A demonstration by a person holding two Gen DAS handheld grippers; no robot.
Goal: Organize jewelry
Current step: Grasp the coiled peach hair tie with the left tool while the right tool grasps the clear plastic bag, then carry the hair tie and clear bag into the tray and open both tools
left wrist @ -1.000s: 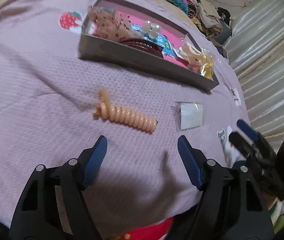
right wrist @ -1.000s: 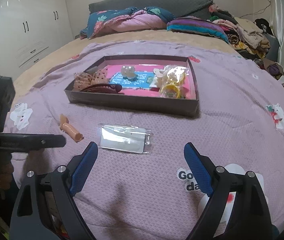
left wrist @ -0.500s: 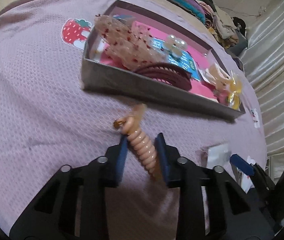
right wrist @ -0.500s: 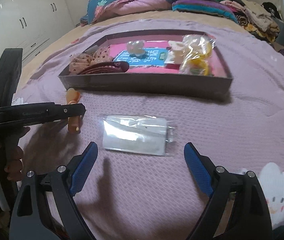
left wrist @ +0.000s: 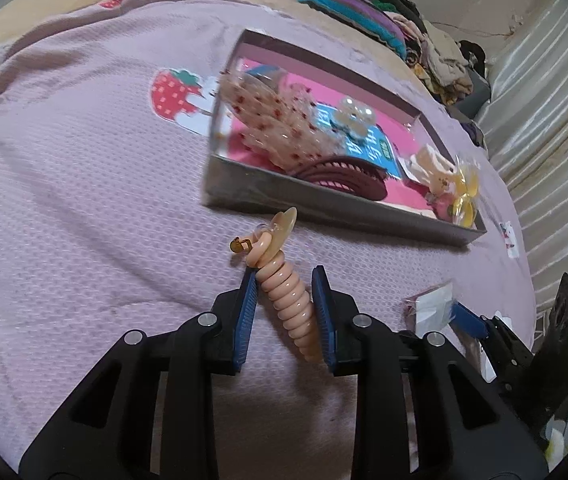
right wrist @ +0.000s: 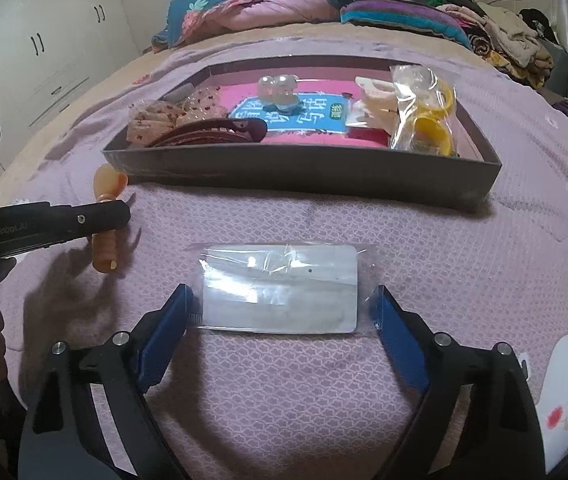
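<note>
Coil, springy and light, sits pinched mid-length in left gripper; right gripper gapes around slippery packet.

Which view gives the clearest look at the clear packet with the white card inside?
The right wrist view: the clear packet lies centred and whole on the bedspread, between the right gripper's open jaws. The left wrist view catches only its corner at the right edge, partly hidden by the right gripper.
</note>
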